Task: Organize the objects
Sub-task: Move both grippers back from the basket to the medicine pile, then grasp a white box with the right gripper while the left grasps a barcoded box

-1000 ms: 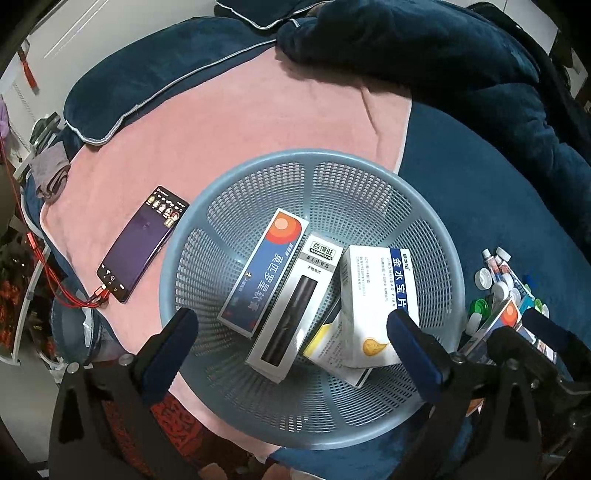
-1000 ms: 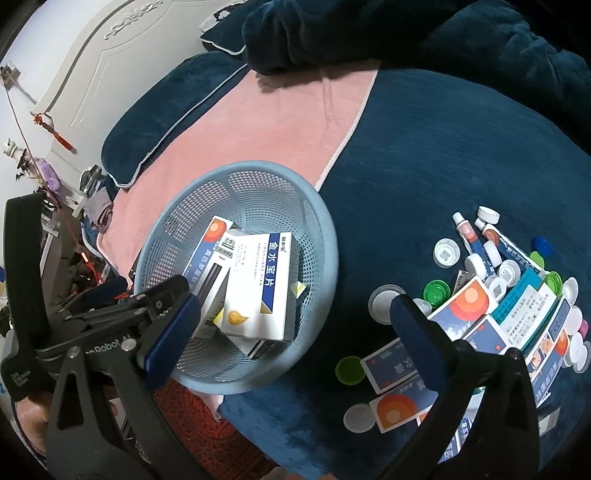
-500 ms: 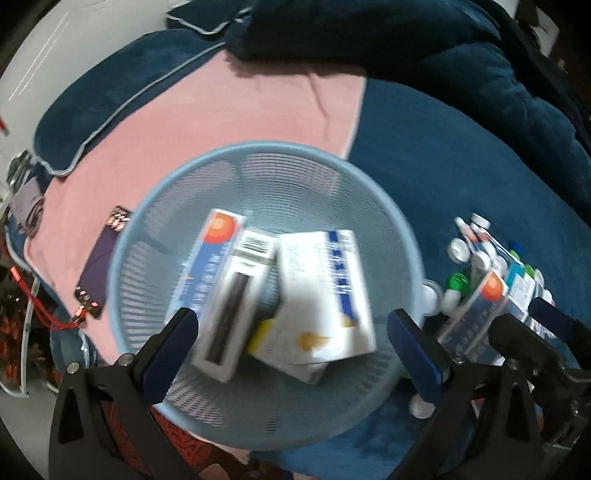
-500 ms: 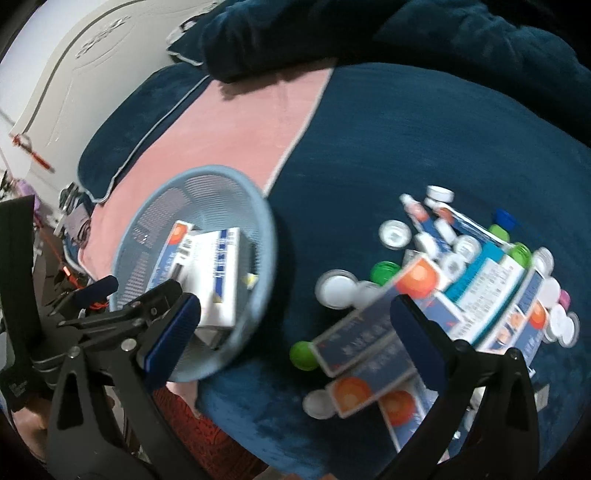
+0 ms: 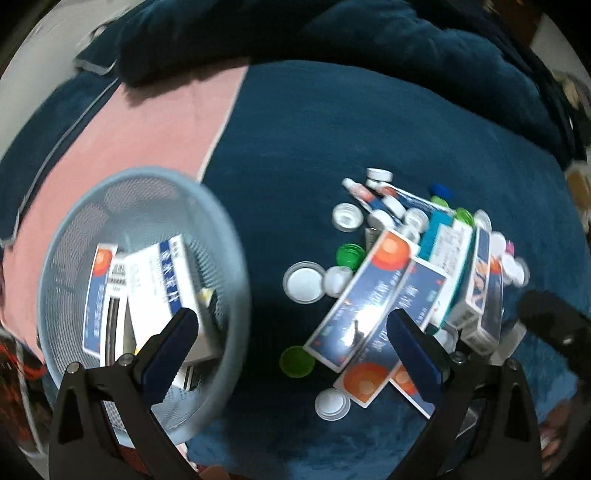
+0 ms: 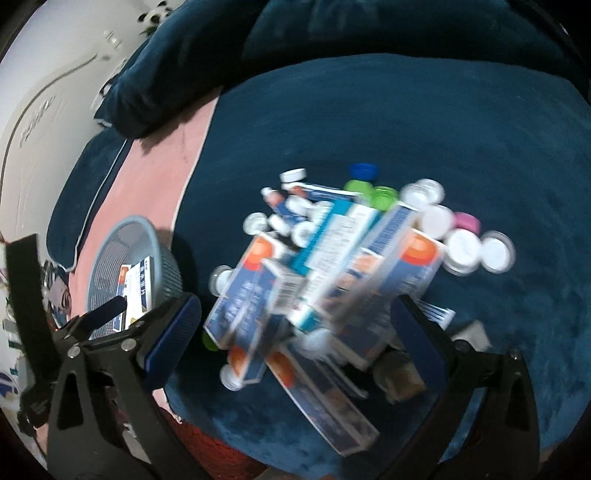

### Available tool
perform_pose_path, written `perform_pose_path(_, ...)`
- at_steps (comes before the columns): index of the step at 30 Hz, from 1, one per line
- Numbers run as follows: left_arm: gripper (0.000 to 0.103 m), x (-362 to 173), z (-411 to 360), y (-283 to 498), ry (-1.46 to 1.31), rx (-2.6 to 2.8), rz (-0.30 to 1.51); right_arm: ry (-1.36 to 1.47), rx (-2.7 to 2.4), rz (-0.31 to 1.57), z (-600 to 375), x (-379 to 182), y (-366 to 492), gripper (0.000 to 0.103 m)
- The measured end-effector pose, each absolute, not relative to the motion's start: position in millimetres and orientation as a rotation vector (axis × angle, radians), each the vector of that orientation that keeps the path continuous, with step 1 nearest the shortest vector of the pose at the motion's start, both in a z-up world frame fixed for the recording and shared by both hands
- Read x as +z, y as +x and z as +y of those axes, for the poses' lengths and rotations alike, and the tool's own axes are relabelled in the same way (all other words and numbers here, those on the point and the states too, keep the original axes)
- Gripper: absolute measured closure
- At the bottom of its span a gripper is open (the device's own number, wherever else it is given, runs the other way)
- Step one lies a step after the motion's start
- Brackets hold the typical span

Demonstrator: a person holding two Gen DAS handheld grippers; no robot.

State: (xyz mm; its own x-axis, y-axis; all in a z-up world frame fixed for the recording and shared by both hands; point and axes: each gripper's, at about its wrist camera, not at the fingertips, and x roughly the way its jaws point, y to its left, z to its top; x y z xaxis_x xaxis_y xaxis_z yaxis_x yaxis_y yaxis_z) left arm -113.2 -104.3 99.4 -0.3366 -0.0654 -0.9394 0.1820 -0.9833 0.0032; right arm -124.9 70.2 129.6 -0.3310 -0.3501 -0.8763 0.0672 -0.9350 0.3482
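A light blue mesh basket point(image 5: 221, 236) point(image 6: 110, 236) sits at the left on the bed, with several medicine boxes point(image 5: 162, 288) inside. To its right lies a heap of blue-and-orange medicine boxes point(image 5: 373, 295) point(image 6: 332, 273), small tubes point(image 5: 364, 195) and loose bottle caps point(image 5: 303, 282) point(image 6: 463, 249). My left gripper point(image 5: 291, 354) is open, hovering above the gap between basket and heap, nothing between its fingers. My right gripper point(image 6: 295, 343) is open right above the heap, empty. Both views are blurred by motion.
The objects rest on a dark blue plush blanket point(image 5: 369, 122) with a pink sheet point(image 5: 147, 125) under the basket's far side. A rumpled blue duvet point(image 6: 332, 33) lies at the back. A white headboard point(image 6: 44, 92) stands at the far left.
Both grippers have swung right, away from the basket and toward the heap of boxes and caps. The basket has slid to the left in both views. Both stay open and empty.
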Motion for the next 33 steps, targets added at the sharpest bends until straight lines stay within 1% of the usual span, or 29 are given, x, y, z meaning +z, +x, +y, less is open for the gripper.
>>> perform_pose_path(2, 0.001, 100.1, -94.9, -115.3, 1.719, -2.463, 0.108, 1.65, -2.363, -0.371, 88.8, 132.1, -119.3, 0.0)
perform_pose_path(5, 0.001, 101.3, -86.4, -117.3, 1.738, -2.477, 0.119, 1.705, -2.396, -0.384, 116.1, 127.1, -113.1, 0.0)
perform_pose_path(9, 0.001, 102.7, -78.6, -120.8, 1.746, -2.491, 0.172, 1.919, -2.416, -0.438, 149.5, 100.0, -107.9, 0.0)
perform_pose_path(11, 0.001, 102.4, -73.0, -123.1, 1.755, -2.499, 0.208, 2.052, -2.409, -0.525, 164.4, 83.7, -104.5, 0.0)
perform_pose_path(13, 0.001, 101.5, -66.4, -125.2, 1.771, -2.503, 0.205, 2.122, -2.357, -0.67, 173.8, 69.8, -101.5, 0.001)
perform_pose_path(14, 0.001, 101.0, -63.9, -125.9, 1.778, -2.505, 0.202, 2.129, -2.315, -0.75, 176.1, 63.7, -101.1, 0.005)
perform_pose_path(15, 0.001, 100.5, -60.7, -126.5, 1.785, -2.506, 0.198, 2.129, -2.285, -0.818, 177.8, 58.9, -100.8, 0.013)
perform_pose_path(16, 0.001, 100.2, -57.8, -126.8, 1.792, -2.506, 0.186, 2.136, -2.264, -0.87, 178.6, 54.4, -101.0, 0.016)
perform_pose_path(19, 0.001, 100.1, -54.2, -126.6, 1.8, -2.505, 0.163, 2.159, -2.22, -0.972, 177.5, 43.9, -102.7, 0.031)
perform_pose_path(21, 0.001, 99.8, -55.3, -126.3, 1.806, -2.511, 0.182, 2.168, -2.172, -1.039, 176.8, 36.3, -103.0, 0.064)
perform_pose_path(22, 0.001, 99.1, -56.7, -126.3, 1.812, -2.516, 0.203, 2.169, -2.144, -1.078, 177.6, 32.8, -102.0, 0.065)
perform_pose_path(24, 0.001, 97.6, -58.7, -125.8, 1.822, -2.515, 0.237, 2.158, -2.145, -1.113, 182.3, 33.5, -99.2, 0.072)
perform_pose_path(26, 0.002, 95.1, -58.7, -125.7, 1.837, -2.52, 0.263, 2.123, -2.177, -1.101, 187.6, 42.0, -98.7, 0.074)
perform_pose_path(28, 0.003, 92.4, -56.6, -125.6, 1.862, -2.535, 0.292, 2.085, -2.236, -1.05, 191.5, 53.8, -99.8, 0.074)
perform_pose_path(30, 0.01, 85.6, -49.9, -126.0, 1.919, -2.544, 0.295, 2.056, -2.28, -0.984, 193.6, 61.7, -103.9, 0.074)
perform_pose_path(31, 0.017, 81.3, -46.0, -126.1, 1.949, -2.542, 0.286, 2.047, -2.289, -0.962, 193.2, 63.2, -105.7, 0.074)
perform_pose_path(33, 0.019, 72.0, -39.9, -126.7, 2.002, -2.531, 0.264, 2.044, -2.278, -0.952, 191.0, 62.1, -106.3, 0.074)
